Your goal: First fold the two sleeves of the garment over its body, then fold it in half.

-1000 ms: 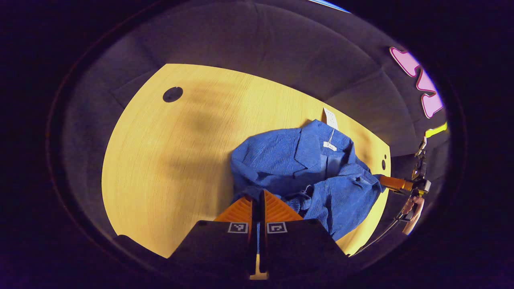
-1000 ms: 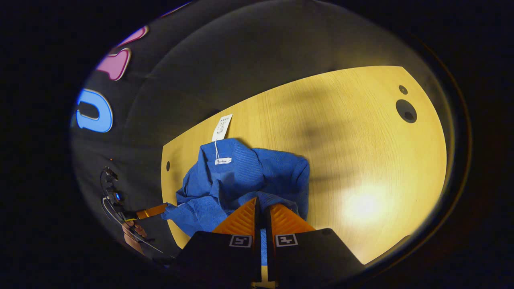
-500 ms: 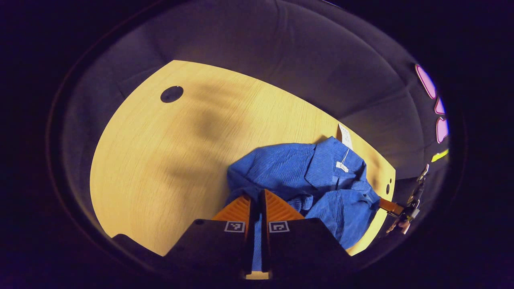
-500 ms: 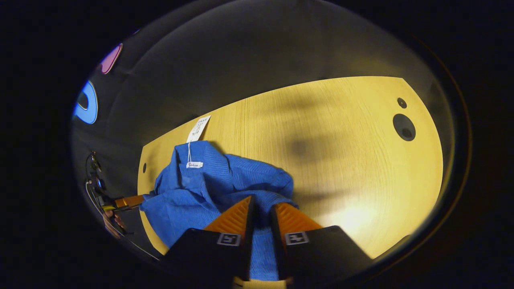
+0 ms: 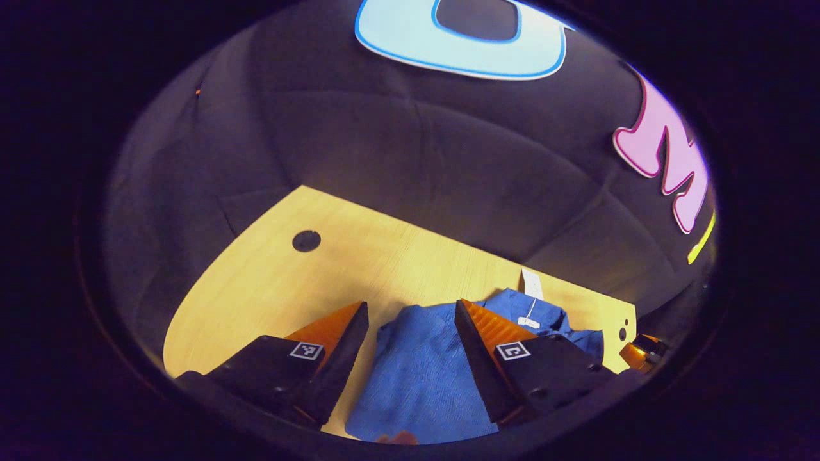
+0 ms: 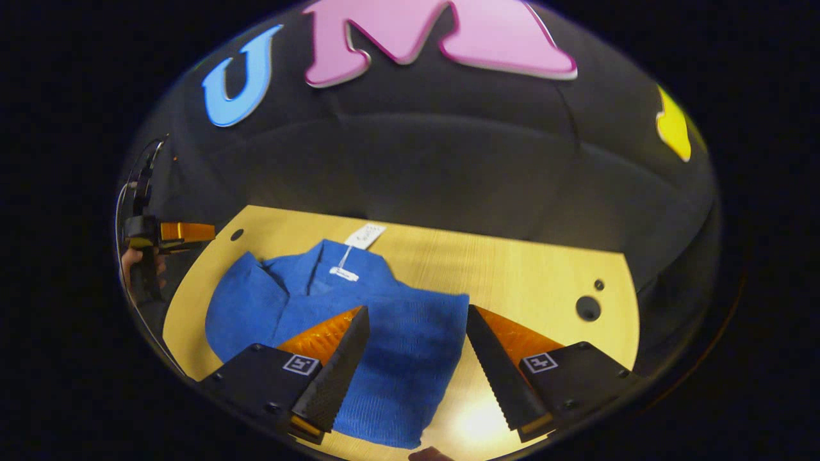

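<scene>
The blue garment (image 6: 410, 358) lies on the wooden table (image 6: 532, 275) as a folded stack, its collar, white label and hang tag (image 6: 365, 235) at the far end. My right gripper (image 6: 418, 312) is open above the garment's near half, holding nothing. In the left gripper view the blue garment (image 5: 416, 384) lies between and below the spread fingers of my left gripper (image 5: 411, 307), which is open with nothing held. The left gripper (image 6: 182, 232) also appears in the right gripper view at the far left, off the table's edge, with a hand (image 6: 131, 266) behind it.
The table (image 5: 256, 301) has a round cable hole (image 5: 306, 241) on its left part and another hole (image 6: 587, 308) at the right. The black cloth wall rises close behind the table's far edge. Bare wood lies on both sides of the garment.
Both grippers were shut on blue cloth; now both are open and tilted up, away from it. The bunched garment has dropped into a flatter folded stack on the table.
</scene>
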A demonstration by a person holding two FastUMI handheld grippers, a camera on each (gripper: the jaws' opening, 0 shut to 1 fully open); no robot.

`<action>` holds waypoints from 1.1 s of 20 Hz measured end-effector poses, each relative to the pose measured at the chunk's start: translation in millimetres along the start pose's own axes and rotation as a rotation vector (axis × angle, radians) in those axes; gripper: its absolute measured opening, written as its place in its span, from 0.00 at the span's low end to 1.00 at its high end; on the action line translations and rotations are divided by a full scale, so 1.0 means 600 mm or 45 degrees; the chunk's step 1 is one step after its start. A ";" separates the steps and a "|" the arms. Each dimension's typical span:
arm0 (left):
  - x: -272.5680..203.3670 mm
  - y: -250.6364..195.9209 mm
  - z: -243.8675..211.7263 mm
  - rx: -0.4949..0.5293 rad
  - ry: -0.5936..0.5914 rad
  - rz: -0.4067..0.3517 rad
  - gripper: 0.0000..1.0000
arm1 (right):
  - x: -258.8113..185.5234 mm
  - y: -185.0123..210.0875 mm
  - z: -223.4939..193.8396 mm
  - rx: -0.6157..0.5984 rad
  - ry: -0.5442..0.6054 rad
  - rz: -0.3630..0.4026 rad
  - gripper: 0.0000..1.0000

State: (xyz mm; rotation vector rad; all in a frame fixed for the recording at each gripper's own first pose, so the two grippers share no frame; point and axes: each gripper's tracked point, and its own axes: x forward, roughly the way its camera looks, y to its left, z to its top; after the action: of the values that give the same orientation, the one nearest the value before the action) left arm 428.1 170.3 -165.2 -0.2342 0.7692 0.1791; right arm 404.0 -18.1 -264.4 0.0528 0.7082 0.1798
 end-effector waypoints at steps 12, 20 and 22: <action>-0.414 -0.053 -0.201 0.411 -0.399 -0.185 0.80 | -0.417 0.208 -0.033 0.163 -0.402 -0.101 0.98; -0.582 -0.084 -0.240 0.385 -0.669 -0.235 0.78 | -0.618 0.313 -0.058 0.118 -0.630 -0.160 0.98; -0.607 -0.077 -0.238 0.381 -0.699 -0.228 0.78 | -0.654 0.318 -0.051 0.126 -0.688 -0.181 0.98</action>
State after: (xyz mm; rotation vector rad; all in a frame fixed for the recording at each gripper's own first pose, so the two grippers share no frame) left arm 87.6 59.8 -0.7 0.0349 0.2203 -0.0453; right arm 63.8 97.8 -14.7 0.1393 0.1796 -0.0097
